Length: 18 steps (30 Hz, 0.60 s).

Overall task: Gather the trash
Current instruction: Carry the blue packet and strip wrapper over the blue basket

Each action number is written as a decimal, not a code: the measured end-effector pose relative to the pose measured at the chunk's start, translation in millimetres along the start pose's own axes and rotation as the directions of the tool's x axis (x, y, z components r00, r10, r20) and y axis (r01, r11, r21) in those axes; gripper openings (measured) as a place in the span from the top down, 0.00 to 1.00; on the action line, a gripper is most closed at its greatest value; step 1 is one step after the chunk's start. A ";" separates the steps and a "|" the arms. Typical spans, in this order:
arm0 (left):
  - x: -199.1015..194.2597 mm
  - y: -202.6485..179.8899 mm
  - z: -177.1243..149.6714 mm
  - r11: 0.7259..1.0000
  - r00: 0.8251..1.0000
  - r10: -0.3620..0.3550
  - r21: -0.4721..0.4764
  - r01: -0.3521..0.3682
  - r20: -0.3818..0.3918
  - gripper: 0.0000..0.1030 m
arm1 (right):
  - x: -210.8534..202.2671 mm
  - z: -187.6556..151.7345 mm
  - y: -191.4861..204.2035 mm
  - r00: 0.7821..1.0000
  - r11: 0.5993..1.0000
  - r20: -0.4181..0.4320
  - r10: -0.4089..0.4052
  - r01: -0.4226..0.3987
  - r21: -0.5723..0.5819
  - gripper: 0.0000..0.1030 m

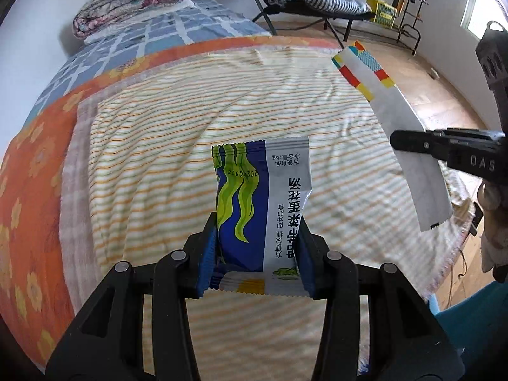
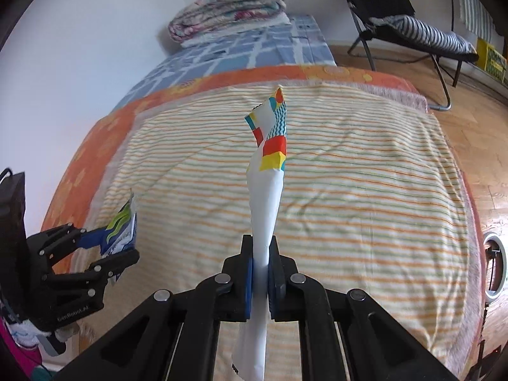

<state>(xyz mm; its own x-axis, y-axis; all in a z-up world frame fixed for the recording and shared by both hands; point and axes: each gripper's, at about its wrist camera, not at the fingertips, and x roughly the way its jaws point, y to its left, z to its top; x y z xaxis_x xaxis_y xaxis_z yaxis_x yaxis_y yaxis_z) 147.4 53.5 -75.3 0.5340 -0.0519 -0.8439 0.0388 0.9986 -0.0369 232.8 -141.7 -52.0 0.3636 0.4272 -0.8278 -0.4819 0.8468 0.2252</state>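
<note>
Left gripper (image 1: 257, 250) pinches the blue-green snack packet (image 1: 260, 203) by its lower half, lifted above the striped blanket (image 1: 158, 146). Right gripper (image 2: 260, 273) is pressed together on the long white wrapper (image 2: 266, 190), gripped mid-length and off the bed. Both look light, thin, crinkly and slippery film, so pinching flat across the middle or the seam probably holds best.

White walls (image 2: 95, 31), wood floor (image 2: 476, 146), striped-blanket bed (image 2: 349, 190), folded quilt (image 2: 228, 9), black recliner (image 2: 397, 16), bright window (image 1: 476, 9).
</note>
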 end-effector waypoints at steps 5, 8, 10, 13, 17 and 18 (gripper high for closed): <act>-36.9 -4.5 -19.8 0.999 0.999 0.013 -0.050 -0.011 0.043 0.56 | -30.5 -24.8 13.5 1.000 0.999 0.018 0.021 -0.020 -0.044 0.95; -55.3 -7.5 -32.2 0.997 0.998 0.018 -0.071 -0.014 0.066 0.57 | -48.1 -40.5 22.1 0.999 0.997 0.031 0.038 -0.035 -0.068 0.95; -67.0 -12.3 -42.0 0.997 0.997 0.019 -0.078 -0.013 0.078 0.57 | -61.1 -53.0 28.8 0.998 0.995 0.041 0.050 -0.047 -0.083 0.95; -85.7 -23.5 -59.1 0.997 0.995 0.014 -0.080 -0.006 0.097 0.57 | -73.8 -67.0 39.0 0.997 0.992 0.049 0.065 -0.059 -0.110 0.95; -104.5 -35.7 -79.3 0.997 0.993 0.011 -0.082 -0.001 0.119 0.56 | -87.7 -93.5 53.6 0.995 0.986 0.045 0.093 -0.086 -0.146 0.95; -108.3 -38.2 -84.4 0.997 0.992 0.011 -0.083 0.000 0.126 0.56 | -90.0 -98.5 55.6 0.994 0.985 0.042 0.098 -0.091 -0.150 0.95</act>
<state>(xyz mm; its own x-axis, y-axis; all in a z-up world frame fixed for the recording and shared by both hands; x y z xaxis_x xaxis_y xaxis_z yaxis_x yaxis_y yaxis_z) 16.7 22.1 -27.6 0.6362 -0.0422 -0.7704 -0.0316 0.9962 -0.0807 94.7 -164.3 -15.6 0.3480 0.5213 -0.7792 -0.6269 0.7474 0.2200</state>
